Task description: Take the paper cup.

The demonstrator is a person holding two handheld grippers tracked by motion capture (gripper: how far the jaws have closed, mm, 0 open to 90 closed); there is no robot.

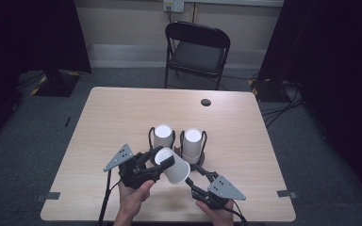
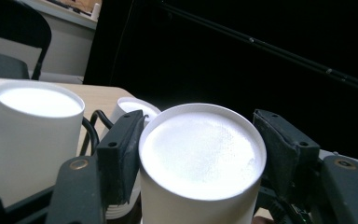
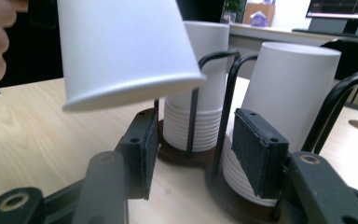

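Left gripper clamps a white paper cup, upside down and tilted, just in front of the two wire-framed cup stacks on the desk; right gripper, half-open and empty, should steady the stack holder.

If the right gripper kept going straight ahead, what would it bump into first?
Probably the wire cup holder with the nearer stack of paper cups in it, right ahead of the right gripper. Depth is hard to judge.
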